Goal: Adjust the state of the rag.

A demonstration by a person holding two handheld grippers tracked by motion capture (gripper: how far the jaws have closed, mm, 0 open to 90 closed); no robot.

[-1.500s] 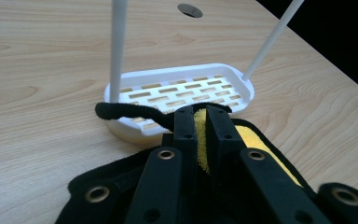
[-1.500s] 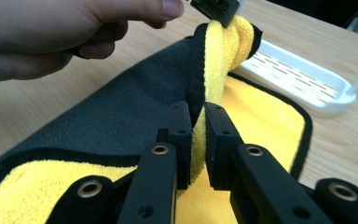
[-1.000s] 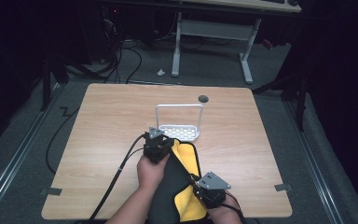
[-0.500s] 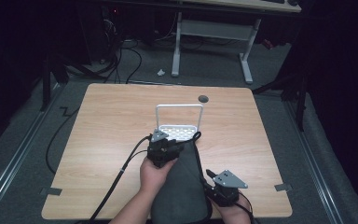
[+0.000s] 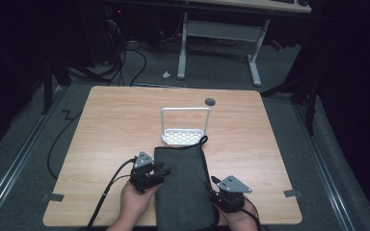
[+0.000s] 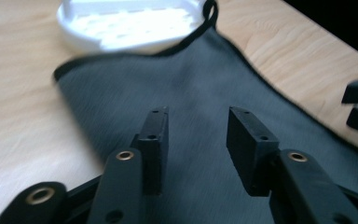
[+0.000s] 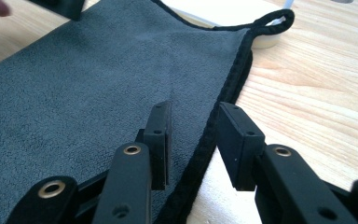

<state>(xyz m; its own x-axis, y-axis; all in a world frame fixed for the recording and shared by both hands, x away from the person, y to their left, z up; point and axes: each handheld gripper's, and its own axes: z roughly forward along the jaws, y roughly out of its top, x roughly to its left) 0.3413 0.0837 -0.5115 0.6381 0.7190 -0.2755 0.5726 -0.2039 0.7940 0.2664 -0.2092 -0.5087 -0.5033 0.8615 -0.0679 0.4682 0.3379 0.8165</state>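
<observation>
The grey cloth (image 5: 182, 190) lies flat and folded lengthwise on the near middle of the table (image 5: 111, 120), running from the near edge towards twelve o'clock; the step in hand looks like folding it again or smoothing it, and to do that well each gripper should take a near corner squarely, catching both layers, and lift evenly so the edges stay aligned. The right gripper (image 7: 193, 140) sits at about five o'clock of the cloth, jaws roughly half apart and just closing a little, the black piped hem (image 7: 223, 100) running between them but not pinched. The left gripper (image 6: 196, 140) is at about nine o'clock, over the cloth's left edge, jaws likewise half apart and just closing slightly, holding nothing. The cloth is dark grey, short-piled and soft, bound in black trim, with a small hanging loop (image 7: 279, 21) at its far right corner; that far end touches the white rack (image 5: 185, 137) at twelve o'clock.
</observation>
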